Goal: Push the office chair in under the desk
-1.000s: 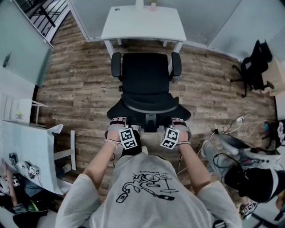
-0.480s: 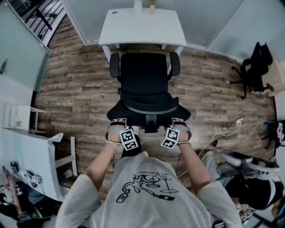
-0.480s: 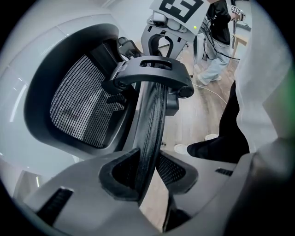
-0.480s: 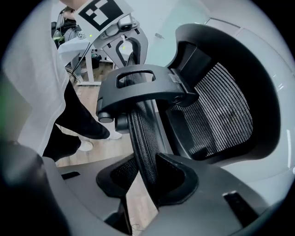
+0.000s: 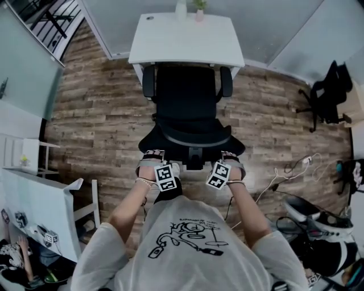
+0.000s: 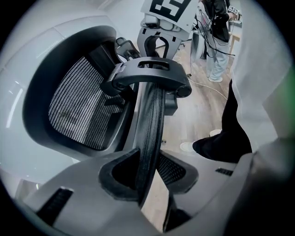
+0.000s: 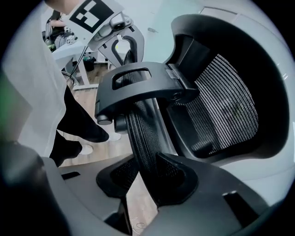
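In the head view a black mesh office chair (image 5: 186, 108) faces a white desk (image 5: 185, 40); the front of its seat and its armrest tips lie under the desk's near edge. My left gripper (image 5: 152, 163) and right gripper (image 5: 228, 163) sit at the two ends of the backrest's top rim. In the left gripper view the rim (image 6: 150, 124) runs between the jaws of the left gripper (image 6: 147, 173), which is shut on it. The right gripper (image 7: 147, 177) likewise clamps the rim (image 7: 140, 138).
A small pot and a bottle (image 5: 190, 9) stand at the desk's far edge. A second black chair (image 5: 327, 94) stands at the right, cables (image 5: 290, 167) trail on the wood floor, and a white table (image 5: 40, 202) stands at the left. Glass walls rise behind the desk.
The chair has rolled forward toward the desk; its armrests, earlier short of the desk edge, now reach under it. Both grippers keep their hold on the backrest.
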The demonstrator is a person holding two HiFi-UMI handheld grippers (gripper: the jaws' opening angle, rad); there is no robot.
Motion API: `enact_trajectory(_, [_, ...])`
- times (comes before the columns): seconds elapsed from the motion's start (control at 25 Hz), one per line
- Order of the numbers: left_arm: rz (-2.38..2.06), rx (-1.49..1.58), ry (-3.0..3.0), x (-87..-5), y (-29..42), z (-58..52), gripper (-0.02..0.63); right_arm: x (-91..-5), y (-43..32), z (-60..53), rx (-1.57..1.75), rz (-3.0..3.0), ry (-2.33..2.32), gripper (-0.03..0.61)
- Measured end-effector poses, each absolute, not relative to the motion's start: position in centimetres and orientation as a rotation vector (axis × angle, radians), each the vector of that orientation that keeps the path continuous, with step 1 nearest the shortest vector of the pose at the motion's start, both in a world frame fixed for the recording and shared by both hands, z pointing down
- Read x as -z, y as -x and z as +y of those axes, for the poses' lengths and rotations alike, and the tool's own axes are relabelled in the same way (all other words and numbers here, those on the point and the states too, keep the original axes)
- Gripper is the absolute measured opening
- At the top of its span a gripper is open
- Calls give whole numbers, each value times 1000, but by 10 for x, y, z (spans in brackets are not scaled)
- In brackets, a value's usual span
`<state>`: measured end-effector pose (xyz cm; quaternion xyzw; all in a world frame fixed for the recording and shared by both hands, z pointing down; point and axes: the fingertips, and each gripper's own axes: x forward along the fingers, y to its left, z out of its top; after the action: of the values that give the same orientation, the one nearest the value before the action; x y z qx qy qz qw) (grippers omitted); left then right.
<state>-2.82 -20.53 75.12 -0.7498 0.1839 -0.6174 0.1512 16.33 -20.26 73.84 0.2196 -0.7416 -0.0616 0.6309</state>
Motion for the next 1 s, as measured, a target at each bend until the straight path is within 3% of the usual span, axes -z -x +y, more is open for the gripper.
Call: enact_trajectory(1.0, [440, 1723, 2204, -751, 48, -325, 126, -741, -143, -318, 47, -1656, -533, 146])
